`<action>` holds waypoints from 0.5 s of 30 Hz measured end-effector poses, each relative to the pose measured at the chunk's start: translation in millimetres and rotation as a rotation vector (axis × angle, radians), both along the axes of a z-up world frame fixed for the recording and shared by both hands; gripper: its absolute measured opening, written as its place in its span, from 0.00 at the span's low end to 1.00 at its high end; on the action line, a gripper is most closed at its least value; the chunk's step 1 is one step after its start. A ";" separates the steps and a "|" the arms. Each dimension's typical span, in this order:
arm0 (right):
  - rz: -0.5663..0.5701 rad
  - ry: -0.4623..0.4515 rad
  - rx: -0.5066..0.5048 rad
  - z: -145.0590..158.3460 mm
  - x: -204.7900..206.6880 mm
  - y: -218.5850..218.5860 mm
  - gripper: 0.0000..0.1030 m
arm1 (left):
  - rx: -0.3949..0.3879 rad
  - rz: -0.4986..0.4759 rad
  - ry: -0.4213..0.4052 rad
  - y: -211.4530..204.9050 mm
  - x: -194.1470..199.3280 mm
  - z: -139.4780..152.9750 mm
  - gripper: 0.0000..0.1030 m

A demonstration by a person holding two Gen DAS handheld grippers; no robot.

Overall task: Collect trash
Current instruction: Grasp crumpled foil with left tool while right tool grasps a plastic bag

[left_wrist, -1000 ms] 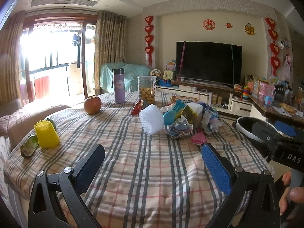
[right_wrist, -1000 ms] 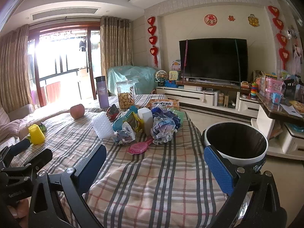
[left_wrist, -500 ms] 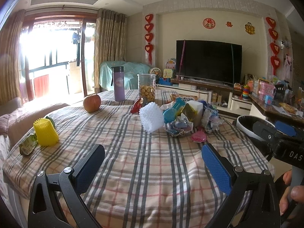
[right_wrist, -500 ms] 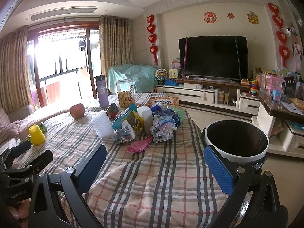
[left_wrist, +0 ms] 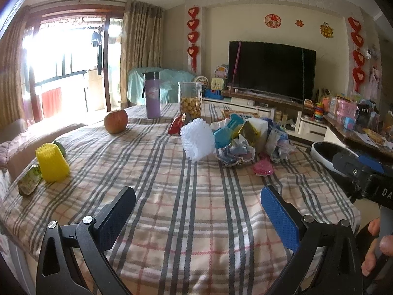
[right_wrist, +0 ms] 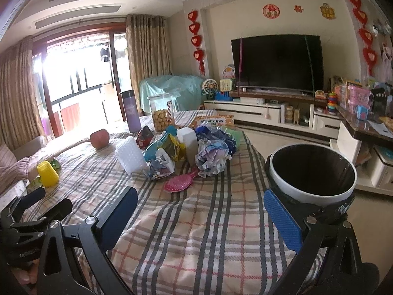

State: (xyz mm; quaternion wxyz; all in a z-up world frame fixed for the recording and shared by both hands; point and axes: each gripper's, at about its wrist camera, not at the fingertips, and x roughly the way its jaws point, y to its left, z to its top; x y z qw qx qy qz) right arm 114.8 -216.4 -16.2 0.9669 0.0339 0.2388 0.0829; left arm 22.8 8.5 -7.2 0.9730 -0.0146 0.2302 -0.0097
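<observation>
Both pairs of jaws are spread wide and empty, the left gripper (left_wrist: 196, 217) and right gripper (right_wrist: 200, 217) barely shifted since a second ago. Beyond, crumpled wrappers (right_wrist: 212, 157) heap on the checked cloth worktop (right_wrist: 196, 221), near the round white-rimmed bin (right_wrist: 312, 172).

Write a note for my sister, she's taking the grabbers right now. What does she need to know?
Left tool: open, holding nothing, above the near edge of the checked tablecloth.
Right tool: open, holding nothing, also at the near edge.
Trash: crumpled wrappers piled mid-table among a white foam net, a pink hairbrush and a white bottle.
Bin: beside the table on the right, black liner; its bottom is too dark to see.
Done: nothing picked up that shows.
Left: carry the wrappers to the bin, one at a time.
</observation>
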 end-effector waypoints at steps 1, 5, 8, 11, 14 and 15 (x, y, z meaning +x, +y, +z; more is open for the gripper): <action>0.001 0.005 0.001 -0.6 2.2 -2.9 1.00 | 0.000 0.001 0.006 0.6 3.3 -0.3 0.99; 0.003 0.031 0.007 -3.9 15.0 -6.4 1.00 | -0.008 0.003 0.034 5.2 20.5 -2.8 0.99; 0.002 0.053 0.016 -7.1 24.9 -10.7 1.00 | -0.009 0.006 0.047 6.3 32.4 -4.0 0.99; -0.001 0.082 0.025 -11.8 37.0 -15.2 1.00 | -0.007 0.006 0.064 6.1 46.8 -6.9 0.99; -0.004 0.110 0.035 -16.6 49.5 -18.0 1.00 | -0.020 0.006 0.087 7.5 62.7 -11.3 0.99; -0.005 0.119 0.039 -18.1 53.5 -19.4 1.00 | -0.027 0.004 0.097 7.5 67.7 -12.3 0.99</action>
